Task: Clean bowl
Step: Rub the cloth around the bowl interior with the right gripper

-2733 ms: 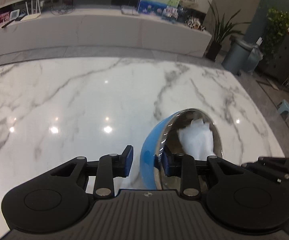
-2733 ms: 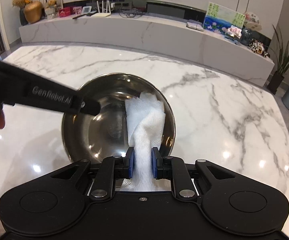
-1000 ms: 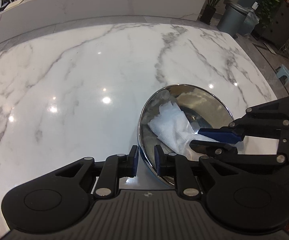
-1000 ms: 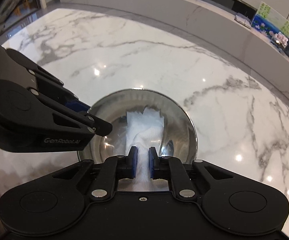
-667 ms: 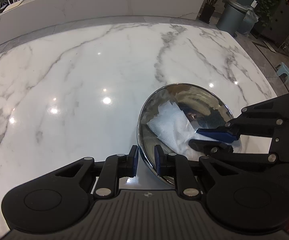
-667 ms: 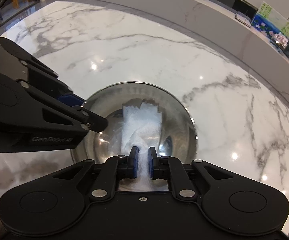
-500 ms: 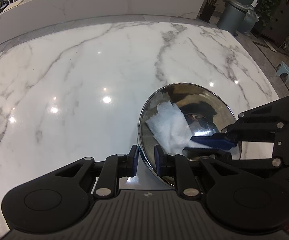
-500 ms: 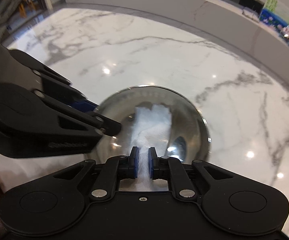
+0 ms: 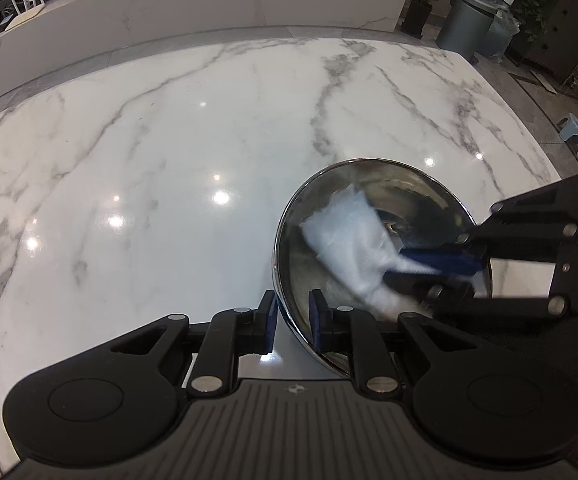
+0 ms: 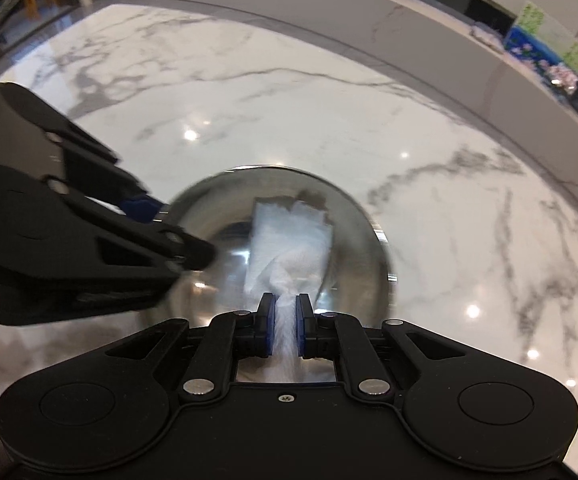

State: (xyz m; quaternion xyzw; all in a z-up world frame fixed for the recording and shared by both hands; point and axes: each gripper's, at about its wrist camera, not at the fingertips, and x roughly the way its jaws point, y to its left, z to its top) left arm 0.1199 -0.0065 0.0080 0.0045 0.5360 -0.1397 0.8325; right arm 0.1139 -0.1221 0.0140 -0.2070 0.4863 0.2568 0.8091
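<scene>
1. Glossy white marble tabletop (image 9: 169, 168) w/ grey veins fills both views; long white counter (image 9: 209, 4) behind it, grey bin (image 9: 467, 24) and potted plants off to the far right.
2. Task's thing: round shiny stainless-steel bowl (image 9: 389, 188) sits on the marble, just in front of both my tools. Rim looks slightly tipped toward the left tool, tho the fisheye makes that hard to judge.
3. Left gripper (image 9: 292, 322): blue pads closed down on the bowl's near rim, one pad outside the wall, one inside. It's pinching the bowl to steady it.
4. Right gripper (image 10: 285, 326): pads clamped on a bunched neck of crumpled white paper towel (image 10: 289, 240); the towel's free end fans out over the bowl's inner wall, pressed against the metal.
5. Judgement: mid-wipe of the inside. Towel and bowl are blurred in both views, so there's motion.
6. Risks from here:
   - Rim hold is thin and the steel is slick; a hard sideways wipe could twist the bowl out of the left pads and skate it across the marble.
   - Towel is held by a small twisted bit only; drag on the wall could pull it free or tear it.
   - Right tool's fingers sit close to the rim (image 10: 383, 248); pushing too deep could knock it and tip the bowl.
   - Can't tell if any dirt remains, as reflections hide the surface.
</scene>
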